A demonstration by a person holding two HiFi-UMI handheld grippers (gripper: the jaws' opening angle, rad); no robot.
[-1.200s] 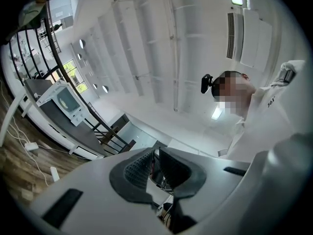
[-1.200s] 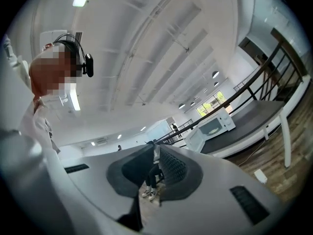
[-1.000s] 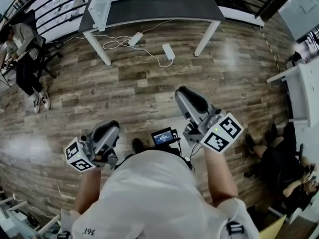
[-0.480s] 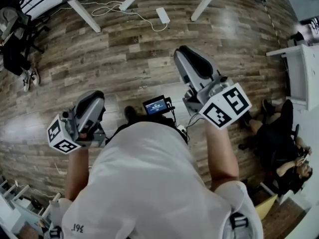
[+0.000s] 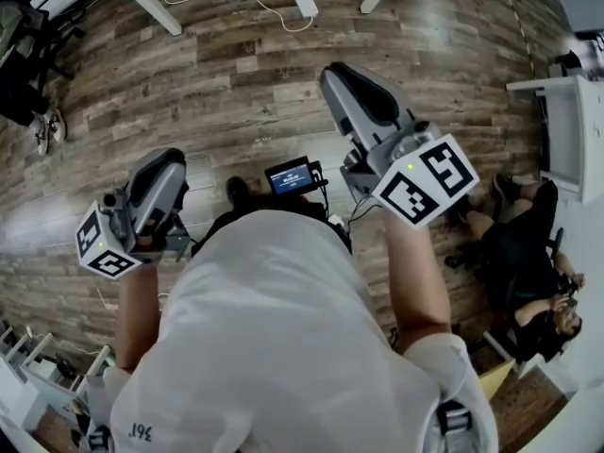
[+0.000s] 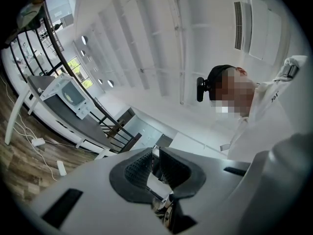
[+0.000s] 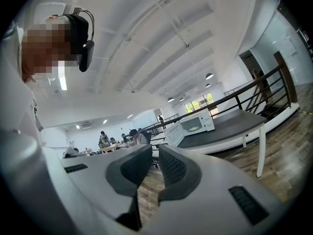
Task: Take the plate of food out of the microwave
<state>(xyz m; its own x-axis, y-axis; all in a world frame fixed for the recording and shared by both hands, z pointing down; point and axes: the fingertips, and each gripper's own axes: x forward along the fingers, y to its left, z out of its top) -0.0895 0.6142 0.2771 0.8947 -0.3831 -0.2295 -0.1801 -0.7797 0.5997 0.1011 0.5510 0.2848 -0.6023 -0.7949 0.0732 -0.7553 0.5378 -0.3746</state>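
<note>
The white microwave (image 7: 196,123) stands far off on a dark table (image 7: 230,129), its door (image 7: 172,134) swung open. Inside it lies a plate of pale food (image 7: 194,128). In the left gripper view the same microwave (image 6: 67,98) is small and distant, with the plate (image 6: 73,98) inside. My left gripper (image 5: 168,161) and right gripper (image 5: 338,75) are held up close to the person's chest, far from the table. Both point up and forward, and nothing sits between the jaws. The left gripper (image 6: 153,166) and the right gripper (image 7: 155,166) each show pads nearly touching.
Wood-plank floor lies below, with white table legs (image 5: 151,6) and a power strip with cables (image 5: 304,0) at the head view's top edge. A seated person (image 5: 514,243) is at the right beside a white desk (image 5: 564,125). A black railing (image 7: 254,89) runs behind the table.
The head view has dropped down and back: table and microwave slid out of its top edge. Both grippers have risen closer to the camera and spread slightly apart.
</note>
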